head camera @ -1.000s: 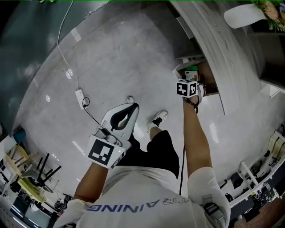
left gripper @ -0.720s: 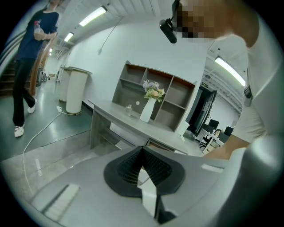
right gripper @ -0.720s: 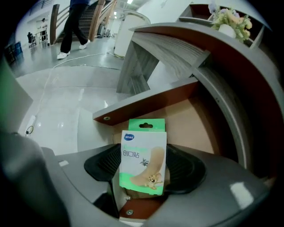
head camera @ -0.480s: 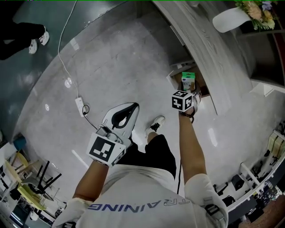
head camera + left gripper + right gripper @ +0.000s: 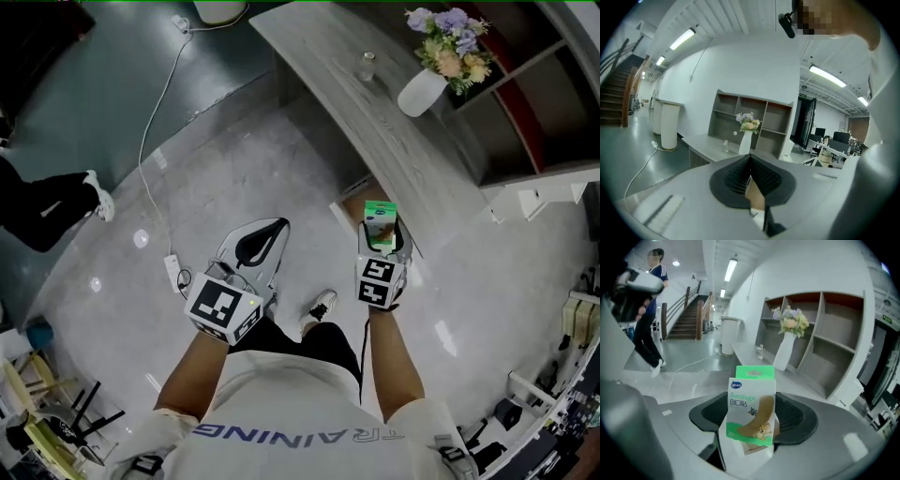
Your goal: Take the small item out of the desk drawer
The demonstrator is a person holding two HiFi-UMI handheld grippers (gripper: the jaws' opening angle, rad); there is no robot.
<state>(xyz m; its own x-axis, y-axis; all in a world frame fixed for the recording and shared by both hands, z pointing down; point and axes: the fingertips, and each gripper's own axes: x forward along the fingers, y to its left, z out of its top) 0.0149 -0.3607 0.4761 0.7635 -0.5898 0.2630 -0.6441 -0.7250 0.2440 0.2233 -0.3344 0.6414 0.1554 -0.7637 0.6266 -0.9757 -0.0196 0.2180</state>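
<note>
Moved: right tool (image 5: 380, 249) is now pulling clear of the tabletop (image 5: 367, 101) ahead of it | grip: jaws are clamping the bandage box (image 5: 380, 223), upright between them | left tool (image 5: 255, 246): jaws are sitting together, holding nothing

Both your forearms reach forward; your left gripper (image 5: 270, 228) has its jaws together, your right gripper (image 5: 381, 251) clamps a bandage box (image 5: 380, 218).

Glossy printed cardboard box (image 5: 751, 408); matt grey wood-grain tabletop (image 5: 375, 103); polished floor (image 5: 244, 159), shiny with reflections; smooth white vase (image 5: 419, 92).
</note>
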